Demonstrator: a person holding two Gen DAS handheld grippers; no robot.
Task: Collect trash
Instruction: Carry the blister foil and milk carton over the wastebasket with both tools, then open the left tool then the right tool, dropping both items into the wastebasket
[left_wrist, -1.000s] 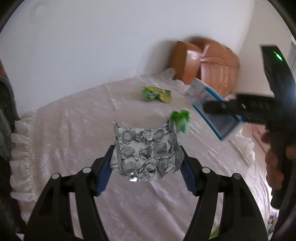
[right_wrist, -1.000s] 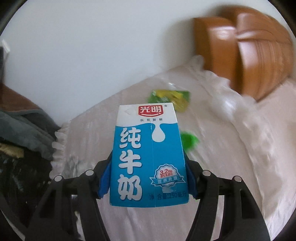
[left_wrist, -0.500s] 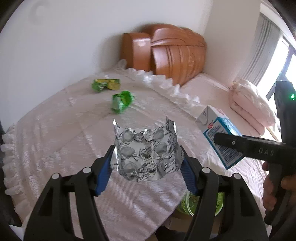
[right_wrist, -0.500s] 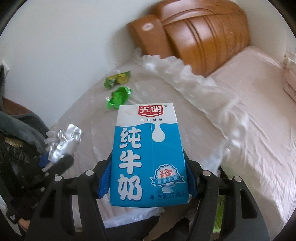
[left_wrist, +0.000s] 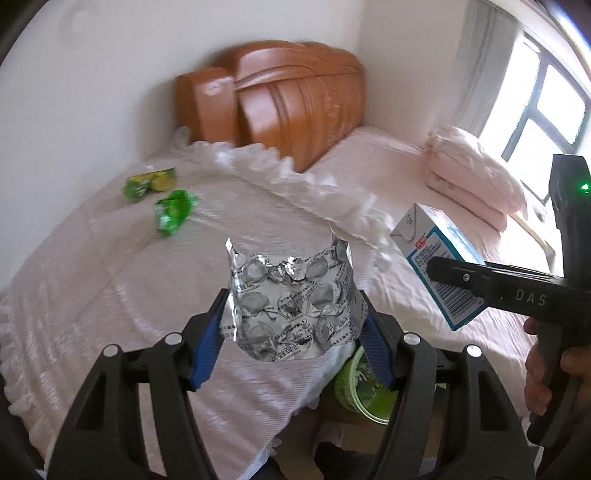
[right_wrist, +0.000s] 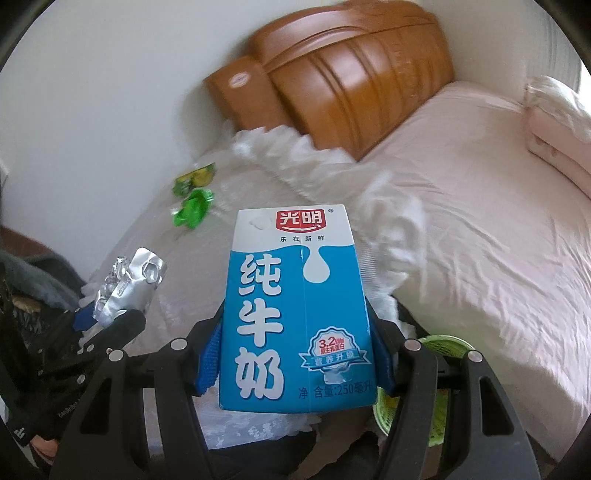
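On the frilled white cover at the left of the scene, two green wrappers (left_wrist: 170, 215) lie near each other, well apart from both claws, untouched and waiting. Moving right, the left claw (left_wrist: 291, 325) is pinching a crumpled foil blister pack (left_wrist: 291, 295), blue pads pressed on either edge, the sheet standing up out of the grip and carried clear of the bed (left_wrist: 376, 155). Beneath it, low and a little to the right, there's a green basket (left_wrist: 364, 397) peeking out past the hem of the cover, with what looks like rubbish already inside. That's the bin, I'd say!

Further right, the right claw (right_wrist: 295, 354) clamps a blue-and-white milk carton (right_wrist: 295, 314) by its two side faces, long axis running straight out along the fingers, top end away from the hand. From this view the basket (right_wrist: 443, 391) sits low and right of the carton, partly hidden behind the claw's own frame.

So here's what the drop turns on: the basket lies below and toward the right of both loads, and the right claw looks the nearer, almost above its rim. My call is the carton goes in first and the foil needs to travel a touch further right before letting go. The wrappers remain to be fetched.
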